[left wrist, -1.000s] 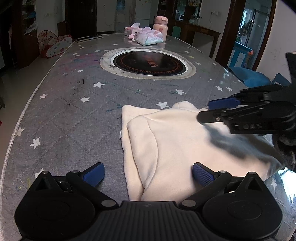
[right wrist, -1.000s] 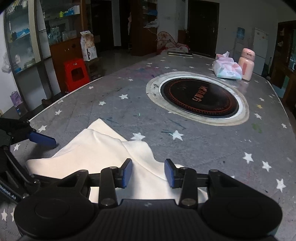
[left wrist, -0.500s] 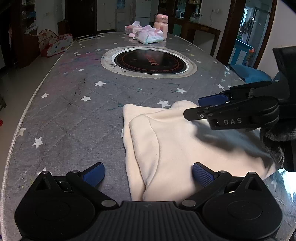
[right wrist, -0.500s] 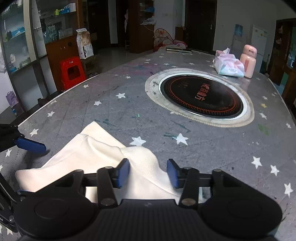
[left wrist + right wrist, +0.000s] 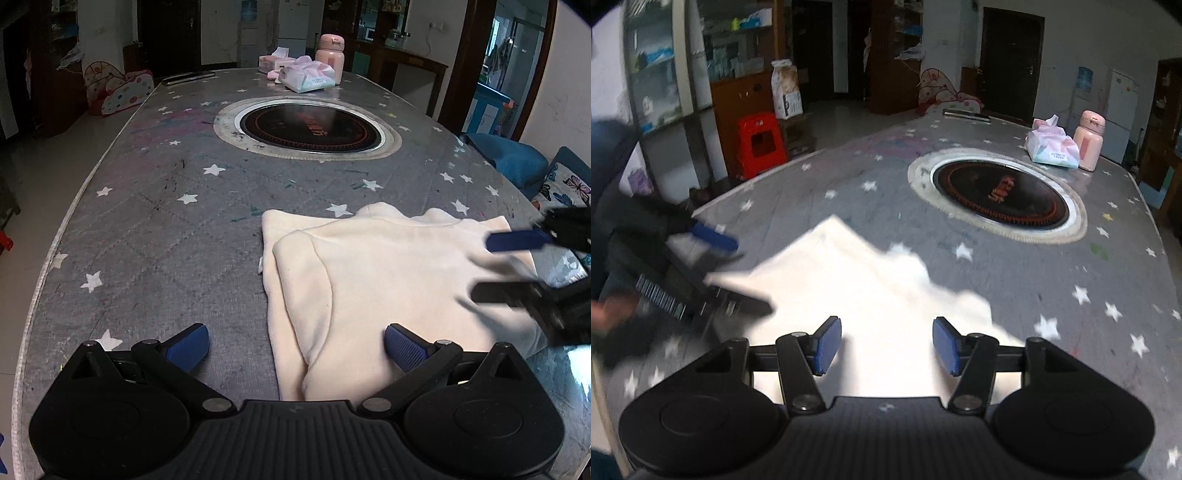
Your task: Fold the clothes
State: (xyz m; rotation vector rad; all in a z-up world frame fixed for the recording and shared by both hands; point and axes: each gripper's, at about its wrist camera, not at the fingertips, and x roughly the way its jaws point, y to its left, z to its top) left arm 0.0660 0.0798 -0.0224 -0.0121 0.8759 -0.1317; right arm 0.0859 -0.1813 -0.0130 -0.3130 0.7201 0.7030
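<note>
Under the right gripper's (image 5: pixel 886 347) opening jaws: cream garment (image 5: pixel 857 280)

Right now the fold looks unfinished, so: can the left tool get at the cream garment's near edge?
Probably yes: the left tool stands open over the cream garment's near edge, nothing between; the right tool is off to the side.

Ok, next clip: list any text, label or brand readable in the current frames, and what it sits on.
None can be read.
Orange characters on the round cooktop set in the table: blurred.
Print on the tissue pack: too small.
Lettering on the side of the left gripper, seen from the right wrist: smeared by motion.
Bag on the cabinet: print too small.
</note>
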